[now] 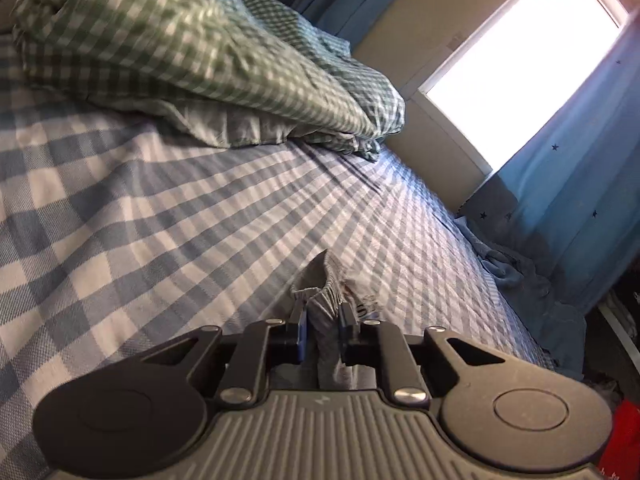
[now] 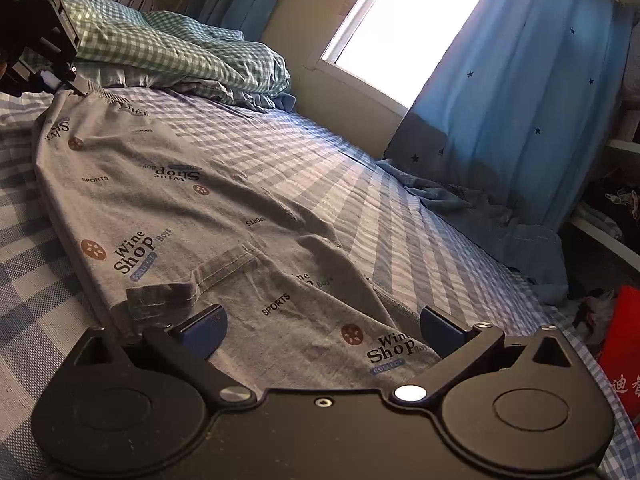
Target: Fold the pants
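Note:
Grey printed pants (image 2: pixel 208 216) with "Wine Shop" lettering lie spread on the blue checked bed sheet (image 2: pixel 36 292). My right gripper (image 2: pixel 320 328) is open, its blue pads either side of the near end of the pants, just above the cloth. My left gripper (image 1: pixel 322 316) is shut on a bunched edge of the pants (image 1: pixel 320 292), which sticks up between its fingers. In the right wrist view the left gripper (image 2: pixel 80 90) holds the far end of the pants at the upper left.
A green checked duvet (image 1: pixel 192 48) is heaped at the far side of the bed. A bright window (image 2: pixel 404 20) and blue star curtains (image 2: pixel 520 100) stand to the right. A red bag (image 2: pixel 620 364) sits past the bed's right edge.

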`<act>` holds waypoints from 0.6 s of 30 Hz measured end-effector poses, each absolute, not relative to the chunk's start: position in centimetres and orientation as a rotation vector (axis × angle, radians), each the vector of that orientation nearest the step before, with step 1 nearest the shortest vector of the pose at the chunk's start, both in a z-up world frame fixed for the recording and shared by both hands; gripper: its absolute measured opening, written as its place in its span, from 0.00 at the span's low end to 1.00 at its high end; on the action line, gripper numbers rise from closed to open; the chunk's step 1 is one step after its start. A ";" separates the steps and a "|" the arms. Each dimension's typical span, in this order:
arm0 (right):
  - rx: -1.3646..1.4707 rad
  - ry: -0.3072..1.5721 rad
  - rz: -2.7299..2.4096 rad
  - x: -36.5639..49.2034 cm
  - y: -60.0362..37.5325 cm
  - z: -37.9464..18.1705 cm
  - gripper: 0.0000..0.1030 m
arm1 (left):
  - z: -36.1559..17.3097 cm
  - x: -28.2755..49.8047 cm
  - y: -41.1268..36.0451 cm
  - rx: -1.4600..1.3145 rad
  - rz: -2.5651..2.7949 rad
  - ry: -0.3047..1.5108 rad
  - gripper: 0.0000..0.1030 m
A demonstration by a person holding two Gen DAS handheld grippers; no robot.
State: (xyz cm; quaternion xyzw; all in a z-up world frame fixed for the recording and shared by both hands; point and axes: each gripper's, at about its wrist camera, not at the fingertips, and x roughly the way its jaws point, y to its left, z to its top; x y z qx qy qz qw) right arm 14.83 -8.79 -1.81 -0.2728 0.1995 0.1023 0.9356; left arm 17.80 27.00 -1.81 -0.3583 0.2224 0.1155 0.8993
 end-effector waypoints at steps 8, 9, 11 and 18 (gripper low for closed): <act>-0.493 0.376 0.202 14.3 -11.1 -0.5 0.99 | 5.0 19.4 19.7 -0.519 0.064 0.426 0.14; -0.482 0.372 0.194 14.1 -11.8 -0.3 0.99 | 5.8 19.6 18.6 -0.496 0.035 0.422 0.14; -0.465 0.358 0.173 13.8 -13.3 0.1 0.99 | 7.4 19.9 15.7 -0.438 -0.035 0.414 0.14; -0.449 0.349 0.059 12.2 -20.1 0.5 0.99 | 11.0 20.0 4.1 -0.241 -0.315 0.418 0.14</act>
